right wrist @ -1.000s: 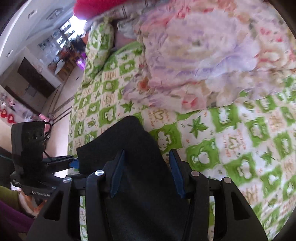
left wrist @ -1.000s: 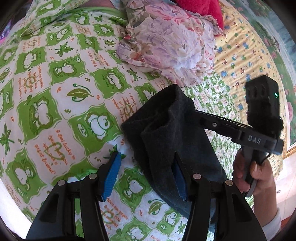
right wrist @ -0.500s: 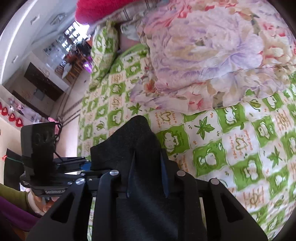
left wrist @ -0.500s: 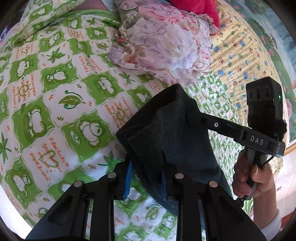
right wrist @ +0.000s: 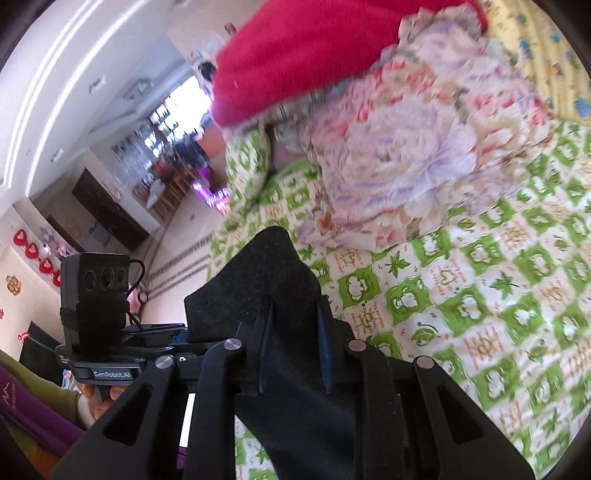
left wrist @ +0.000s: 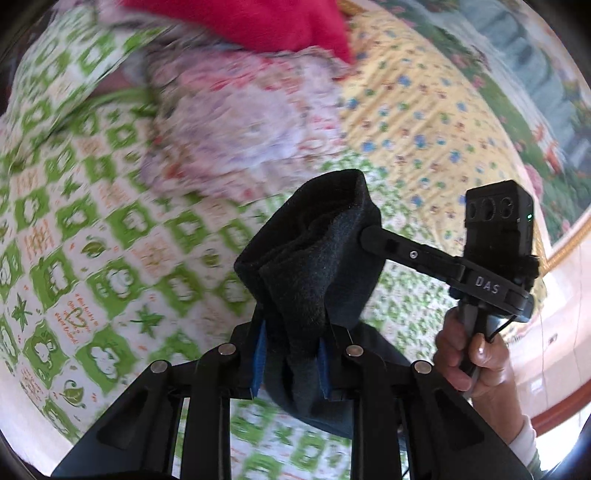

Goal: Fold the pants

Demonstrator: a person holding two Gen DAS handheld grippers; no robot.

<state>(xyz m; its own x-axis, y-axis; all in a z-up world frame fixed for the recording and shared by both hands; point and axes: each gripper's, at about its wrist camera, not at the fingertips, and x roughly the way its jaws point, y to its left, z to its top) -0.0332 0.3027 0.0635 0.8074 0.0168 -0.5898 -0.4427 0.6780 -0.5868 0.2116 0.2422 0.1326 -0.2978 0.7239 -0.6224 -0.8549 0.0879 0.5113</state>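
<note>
The black pants [left wrist: 314,258] hang bunched between both grippers, lifted above the bed. My left gripper [left wrist: 290,360] is shut on one edge of the pants; the cloth fills the gap between its blue pads. My right gripper [right wrist: 293,350] is shut on the other edge of the pants [right wrist: 266,280]. From the left wrist the right gripper [left wrist: 373,236] reaches into the cloth from the right. From the right wrist the left gripper's body [right wrist: 96,295] sits at the left, its fingertips hidden behind the cloth.
The bed has a green-and-white frog sheet [left wrist: 92,251] [right wrist: 498,295]. A floral quilt [left wrist: 251,125] [right wrist: 413,147] and a red blanket [left wrist: 258,22] [right wrist: 314,51] lie at its far end. A yellow patterned cloth [left wrist: 424,122] lies to the right.
Both grippers closed on the pants from open a second ago, then lifted the cloth up off the sheet. The views now tilt toward the far end of the bed.
</note>
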